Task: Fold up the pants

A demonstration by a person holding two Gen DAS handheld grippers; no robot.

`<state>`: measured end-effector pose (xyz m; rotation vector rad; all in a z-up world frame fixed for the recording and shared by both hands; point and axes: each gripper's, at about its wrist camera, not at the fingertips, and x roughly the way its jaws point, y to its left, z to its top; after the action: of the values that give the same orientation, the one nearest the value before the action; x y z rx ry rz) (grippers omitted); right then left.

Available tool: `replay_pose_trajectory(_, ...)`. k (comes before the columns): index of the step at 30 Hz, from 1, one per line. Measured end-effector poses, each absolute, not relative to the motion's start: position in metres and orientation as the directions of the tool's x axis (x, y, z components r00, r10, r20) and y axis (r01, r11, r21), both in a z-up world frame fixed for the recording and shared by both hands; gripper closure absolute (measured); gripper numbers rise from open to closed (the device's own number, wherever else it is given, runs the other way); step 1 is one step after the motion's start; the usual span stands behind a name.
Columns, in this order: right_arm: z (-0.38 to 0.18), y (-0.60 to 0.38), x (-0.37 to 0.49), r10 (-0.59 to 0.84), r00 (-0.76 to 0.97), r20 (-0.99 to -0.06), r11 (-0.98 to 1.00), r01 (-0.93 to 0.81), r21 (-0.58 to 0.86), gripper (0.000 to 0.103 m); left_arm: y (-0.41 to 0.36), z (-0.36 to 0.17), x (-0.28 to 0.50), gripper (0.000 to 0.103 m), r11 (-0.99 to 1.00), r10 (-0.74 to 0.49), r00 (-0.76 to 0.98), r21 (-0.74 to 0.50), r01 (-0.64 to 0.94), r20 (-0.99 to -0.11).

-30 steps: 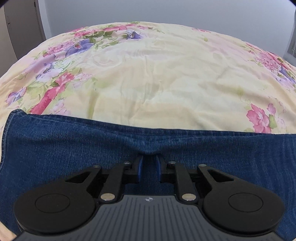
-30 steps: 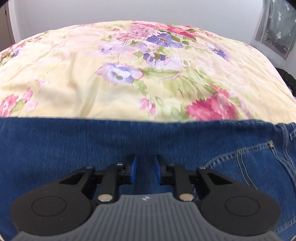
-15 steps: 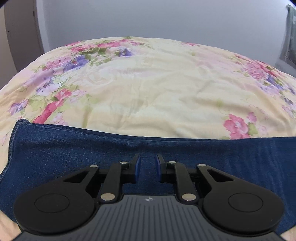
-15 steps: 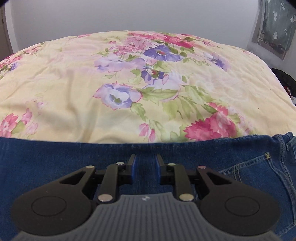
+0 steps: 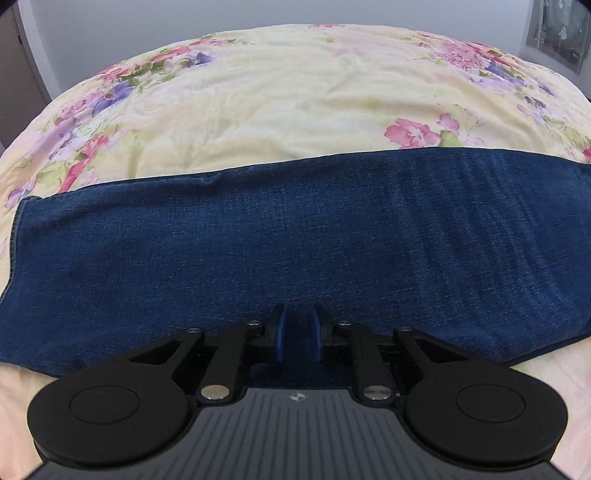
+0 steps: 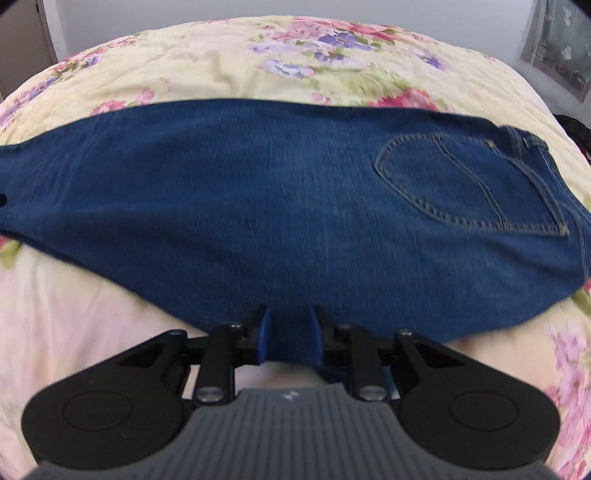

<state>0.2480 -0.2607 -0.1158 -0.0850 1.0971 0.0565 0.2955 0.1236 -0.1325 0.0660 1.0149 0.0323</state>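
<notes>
**Inspector A:** We find the blue jeans lying across the bed, on the floral quilt, as one long band running left to right. In the left wrist view the hem end sits at the far left, flat on the quilt.

**Inspector B:** We confirm this from the right wrist view. The jeans show a back pocket with tan stitching toward the right, and the waistband beyond it at the far right.

**Inspector A:** We note the left gripper at the near edge of the denim. Its jaws are clenched on the jeans: blue cloth fills the narrow gap between the blue pads.

**Inspector B:** We record the same for the right gripper. Its jaws grasp the near edge of the jeans, and the cloth draws to a point there, with bare quilt on both sides of it.

**Inspector A:** We see a plain grey wall behind the bed, and a door at the far left.
</notes>
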Motion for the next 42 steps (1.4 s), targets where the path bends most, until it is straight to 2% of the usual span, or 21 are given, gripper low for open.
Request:
replay_pose_trajectory(6, -0.113, -0.260, 0.246, -0.005, 0.428, -0.904, 0.994, -0.097, -0.052, 0.085, 0.147, -0.127, 0.278, 0.081, 0.986, 0.155, 0.522, 0.165, -0.028, -0.839)
replay_pose_trajectory(11, -0.103, -0.255, 0.246, -0.023, 0.424, -0.905, 0.991, -0.109, -0.076, 0.085, 0.202, -0.113, 0.271, 0.082, 0.973, 0.211, 0.504, 0.131, -0.191, -0.837)
replay_pose_trajectory(15, -0.083, -0.247, 0.251, -0.020, 0.469, -0.883, 0.986, -0.139, -0.096, 0.084, 0.256, -0.090, 0.251, 0.080, 0.950, 0.166, 0.556, -0.019, -0.312, -0.815)
replay_pose_trajectory(20, -0.071, -0.224, 0.272, 0.046, 0.513, -0.857, 0.986, -0.161, -0.043, 0.079, 0.324, -0.076, 0.224, 0.068, 0.832, 0.107, 0.613, -0.267, -0.486, -0.783)
replay_pose_trajectory(23, -0.072, -0.196, 0.290, 0.100, 0.516, -0.851, 0.980, -0.200, -0.006, 0.079, 0.355, -0.085, 0.209, 0.059, 0.739, 0.064, 0.627, -0.386, -0.552, -0.776)
replay_pose_trajectory(25, -0.075, -0.174, 0.299, 0.129, 0.515, -0.847, 0.972, -0.237, 0.005, 0.079, 0.372, -0.100, 0.199, 0.057, 0.663, 0.008, 0.637, -0.472, -0.580, -0.771)
replay_pose_trajectory(29, -0.082, -0.134, 0.313, 0.179, 0.498, -0.849, 0.953, -0.301, 0.024, 0.079, 0.394, -0.125, 0.183, 0.048, 0.521, -0.062, 0.698, -0.620, -0.587, -0.713)
replay_pose_trajectory(33, -0.089, -0.105, 0.332, 0.198, 0.495, -0.846, 0.948, -0.315, 0.037, 0.079, 0.403, -0.145, 0.186, 0.047, 0.442, -0.080, 0.723, -0.675, -0.591, -0.686)
replay_pose_trajectory(42, -0.100, -0.053, 0.358, 0.244, 0.479, -0.843, 0.927, -0.371, 0.058, 0.079, 0.393, -0.156, 0.210, 0.047, 0.537, -0.032, 0.730, -0.628, -0.563, -0.683)
